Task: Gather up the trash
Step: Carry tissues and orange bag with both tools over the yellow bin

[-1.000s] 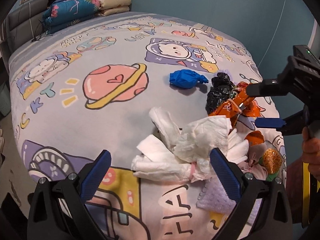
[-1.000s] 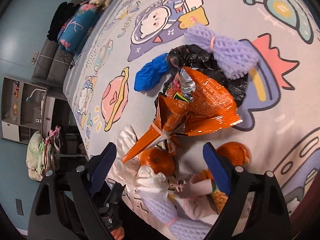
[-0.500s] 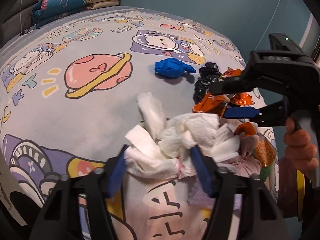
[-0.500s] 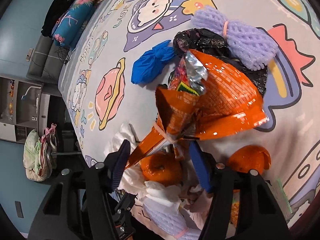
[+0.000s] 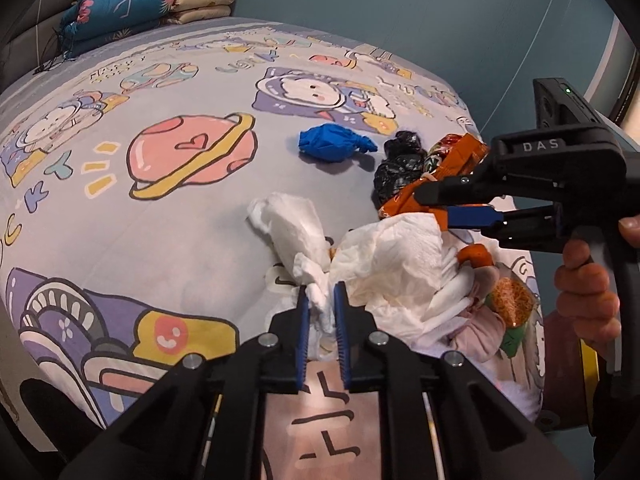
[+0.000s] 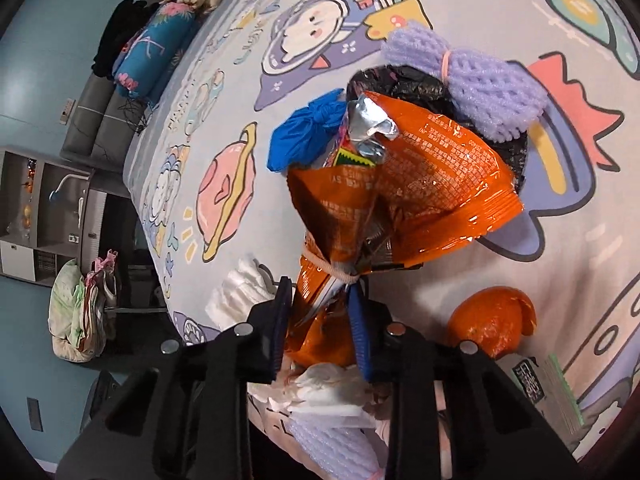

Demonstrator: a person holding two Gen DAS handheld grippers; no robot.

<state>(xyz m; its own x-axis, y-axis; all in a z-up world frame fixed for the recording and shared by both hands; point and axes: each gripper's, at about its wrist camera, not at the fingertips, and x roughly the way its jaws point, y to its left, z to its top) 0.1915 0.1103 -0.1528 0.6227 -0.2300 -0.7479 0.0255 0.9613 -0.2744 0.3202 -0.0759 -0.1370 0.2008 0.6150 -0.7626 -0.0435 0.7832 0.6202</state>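
Trash lies in a heap on a cartoon-print bed. My left gripper (image 5: pixel 321 300) is shut on a bunch of crumpled white tissue (image 5: pixel 384 256) at the near edge of the heap. My right gripper (image 6: pixel 320 304) is shut on the tied neck of an orange snack bag (image 6: pixel 412 184); it also shows in the left wrist view (image 5: pixel 432 205) pinching the bag (image 5: pixel 452 152). A blue bag (image 5: pixel 332 144), a black bag (image 5: pixel 396 168), purple foam net (image 6: pixel 476 76) and orange peel (image 6: pixel 492 324) lie around.
Folded quilts and pillows (image 5: pixel 140 0) lie at the bed's far end by a grey headboard (image 6: pixel 92 120). A shelf unit (image 6: pixel 44 208) and a clothes pile (image 6: pixel 76 312) stand beyond the bed's left side. A blue wall (image 5: pixel 440 12) runs behind.
Both grippers have closed: the left on the white tissue, the right on the neck of the orange snack bag. Both moved in closer to the heap.
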